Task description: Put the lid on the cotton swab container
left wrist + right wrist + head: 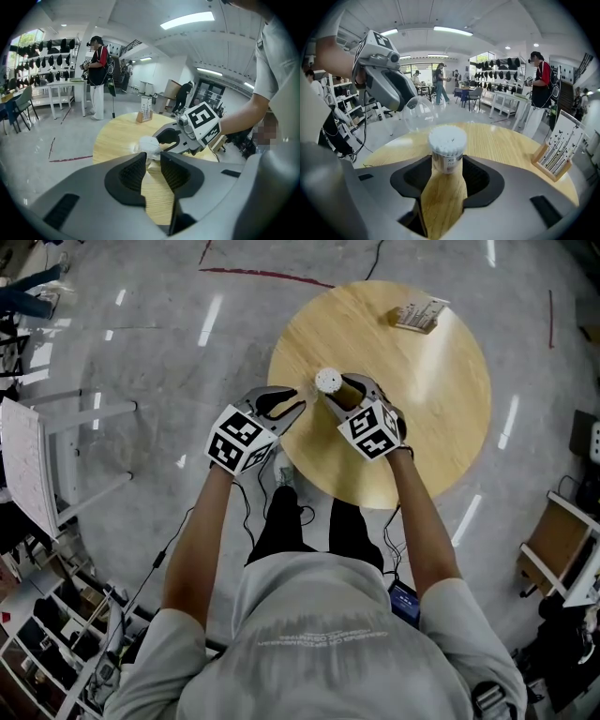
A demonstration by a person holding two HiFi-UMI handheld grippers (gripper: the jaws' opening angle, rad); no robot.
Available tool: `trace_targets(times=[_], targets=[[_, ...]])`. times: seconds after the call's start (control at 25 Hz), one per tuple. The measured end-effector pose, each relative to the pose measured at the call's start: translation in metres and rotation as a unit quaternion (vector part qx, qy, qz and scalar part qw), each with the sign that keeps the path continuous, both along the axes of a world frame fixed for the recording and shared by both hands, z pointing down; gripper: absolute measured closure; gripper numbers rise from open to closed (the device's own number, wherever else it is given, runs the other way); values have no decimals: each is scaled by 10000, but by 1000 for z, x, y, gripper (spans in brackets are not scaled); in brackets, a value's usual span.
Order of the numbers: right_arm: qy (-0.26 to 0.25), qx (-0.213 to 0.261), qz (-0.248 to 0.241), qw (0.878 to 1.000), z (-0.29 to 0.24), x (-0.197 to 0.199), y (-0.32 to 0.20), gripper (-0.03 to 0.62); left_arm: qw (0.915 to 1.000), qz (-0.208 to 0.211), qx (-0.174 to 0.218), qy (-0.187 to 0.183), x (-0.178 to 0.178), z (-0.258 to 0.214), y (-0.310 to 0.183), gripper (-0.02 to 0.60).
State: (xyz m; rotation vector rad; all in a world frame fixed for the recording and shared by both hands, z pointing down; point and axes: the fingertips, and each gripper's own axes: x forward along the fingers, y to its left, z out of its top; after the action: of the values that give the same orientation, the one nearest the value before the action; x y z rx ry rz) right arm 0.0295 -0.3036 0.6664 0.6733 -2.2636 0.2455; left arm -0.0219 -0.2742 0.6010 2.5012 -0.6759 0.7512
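- Cotton swab container, just one, is standing upright and uncapped on the round wooden table, near the edge closest to the person.
- Right gripper is clasping that container, its two jaws pressing against the sides low down.
- Left gripper is hovering just beside it with its jaws nearly together. It seems to be pinching the rim of one clear lid, though the lid is showing only faintly.
- One wooden card stand is sitting at the table's far side, well apart.
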Motion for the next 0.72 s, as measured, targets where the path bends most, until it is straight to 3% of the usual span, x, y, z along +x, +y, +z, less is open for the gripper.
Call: trace_targets(times=[0.32, 0.72], targets=[[34, 84, -140, 9999, -2, -4, 5, 364, 9996, 252, 109, 72, 18, -8, -3, 472], [-98, 106, -53, 9999, -4, -5, 6, 367, 9996, 149, 157, 172, 33, -8, -19, 476]])
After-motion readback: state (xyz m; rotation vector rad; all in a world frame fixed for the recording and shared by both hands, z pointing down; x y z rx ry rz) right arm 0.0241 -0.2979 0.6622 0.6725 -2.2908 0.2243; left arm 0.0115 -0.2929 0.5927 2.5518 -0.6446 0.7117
